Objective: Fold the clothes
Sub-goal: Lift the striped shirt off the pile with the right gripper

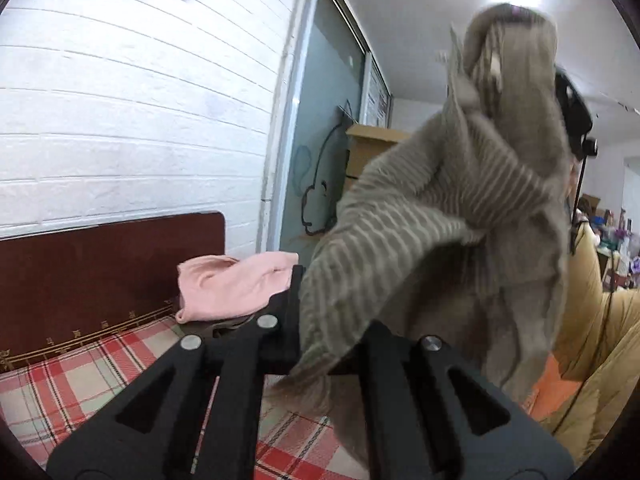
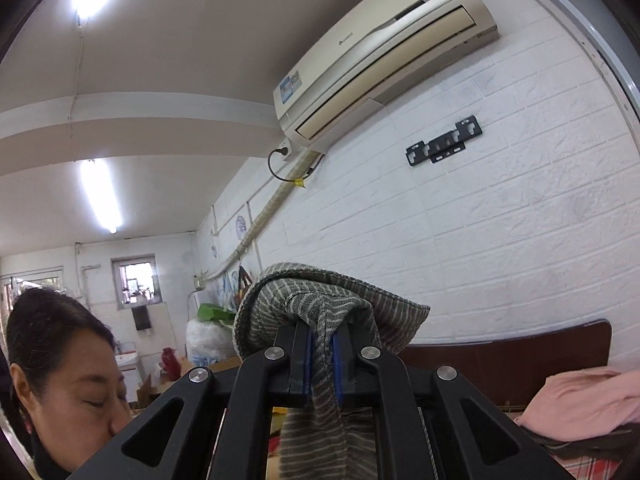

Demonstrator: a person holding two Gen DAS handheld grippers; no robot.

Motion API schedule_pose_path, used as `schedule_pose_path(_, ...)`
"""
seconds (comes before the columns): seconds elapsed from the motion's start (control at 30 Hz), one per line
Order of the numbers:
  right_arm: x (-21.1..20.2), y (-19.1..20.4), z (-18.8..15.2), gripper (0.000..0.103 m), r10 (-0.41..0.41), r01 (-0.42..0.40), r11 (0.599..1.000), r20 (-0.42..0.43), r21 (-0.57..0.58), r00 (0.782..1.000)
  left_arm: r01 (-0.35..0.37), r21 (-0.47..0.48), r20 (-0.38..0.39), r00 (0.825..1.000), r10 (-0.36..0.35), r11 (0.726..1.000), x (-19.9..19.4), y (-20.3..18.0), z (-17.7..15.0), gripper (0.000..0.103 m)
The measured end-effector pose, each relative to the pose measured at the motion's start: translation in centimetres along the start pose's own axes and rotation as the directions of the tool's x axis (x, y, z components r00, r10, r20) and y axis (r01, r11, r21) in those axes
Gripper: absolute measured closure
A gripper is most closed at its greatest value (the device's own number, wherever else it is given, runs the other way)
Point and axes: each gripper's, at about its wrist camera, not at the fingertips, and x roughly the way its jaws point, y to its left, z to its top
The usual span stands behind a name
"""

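- I have the grey striped garment (image 1: pixel 440 216) up in the air above the bed (image 1: pixel 80 368), nowhere near flat, so I judge this to be the lift-and-shake-out step that comes before any fold.
- My right gripper (image 2: pixel 323 354) is clamped tight on a bunch of the striped cloth: the blue pads (image 2: pixel 307 356) pinch it from both sides, and a hump of fabric spills over the fingertips toward the white brick wall (image 2: pixel 500 220).
- My left gripper (image 1: pixel 332 332) sits low, with the lower edge of the cloth draped between its fingers. The fabric hides the fingertips, so I cannot tell whether they grip it or only stand around it.
- In the left wrist view the garment hangs from high up and falls in loose twisted folds down to my left fingers; it looks blurred, and part of it is bunched.
- A pink garment (image 1: pixel 236 284) lies in a soft heap on the plaid sheet by the dark headboard (image 1: pixel 100 272), well apart from the striped one.
- Next, I think, I need a second firm hold at a matching corner or seam, then to draw the two grippers apart so the cloth hangs square.
- After that it wants lowering onto a bare stretch of the sheet, clear of the pink heap.
- The risk I see is a twisted panel: laid down as it is, it would crease.
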Motion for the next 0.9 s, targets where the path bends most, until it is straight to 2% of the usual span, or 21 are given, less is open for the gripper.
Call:
schedule_pose_path(0.1,0.4,-0.9,-0.6,0.094,-0.012,0.012,1.000,0.003,0.016,1.000,-0.114,0.008,0.074,0.991,0.114,0.993,-5.5,-0.2,1.5,0.096)
schedule_pose_path(0.2,1.1,-0.6,-1.2,0.094,0.000,0.000,1.000,-0.015,0.018,1.000,-0.247,0.031,0.131,0.962,0.241,0.969,-10.2,-1.2,3.3,0.096)
schedule_pose_path(0.3,1.5,0.5,-1.4,0.094,-0.002,0.002,1.000,-0.017,-0.017,1.000,-0.321,0.004,0.157,0.936,0.316,0.947,-14.4,-2.4,5.3,0.096)
schedule_pose_path(0.43,2.2,1.6,-1.1,0.094,0.020,-0.021,0.999,-0.019,-0.044,1.000,-0.366,-0.011,0.172,0.916,0.363,0.930,-19.4,-4.0,7.4,0.095)
schedule_pose_path(0.57,4.5,1.7,-0.9,0.094,0.035,-0.038,0.995,-0.036,-0.089,0.999,-0.453,-0.050,0.135,0.880,0.456,0.890,-21.3,-3.0,9.3,0.091)
schedule_pose_path(0.63,6.7,0.8,-1.1,0.094,0.036,-0.040,0.995,-0.047,-0.094,0.998,-0.521,-0.047,0.113,0.845,0.523,0.852,-21.0,-1.2,9.2,0.087)
schedule_pose_path(0.67,8.2,-0.1,-1.4,0.094,0.029,-0.034,0.996,-0.060,-0.086,0.998,-0.565,-0.050,0.086,0.819,0.567,0.824,-20.4,0.1,9.1,0.087)
schedule_pose_path(0.7,9.8,-1.1,-1.7,0.094,0.022,-0.027,0.997,-0.073,-0.076,0.997,-0.588,-0.055,0.053,0.806,0.590,0.807,-19.6,1.7,8.6,0.087)
schedule_pose_path(0.73,11.6,-2.3,-2.2,0.094,0.009,-0.014,0.998,-0.092,-0.060,0.996,-0.597,-0.067,0.024,0.800,0.600,0.799,-18.3,3.7,7.4,0.087)
schedule_pose_path(0.8,15.4,-5.3,-3.5,0.094,-0.022,0.019,0.999,-0.138,-0.025,0.990,-0.651,-0.090,-0.088,0.759,0.645,0.753,-15.5,8.2,5.2,0.087)
schedule_pose_path(0.9,21.5,-10.9,-6.8,0.094,-0.055,0.069,0.996,-0.242,0.052,0.969,-0.732,-0.078,-0.242,0.672,0.700,0.676,-10.7,14.7,0.5,0.087)
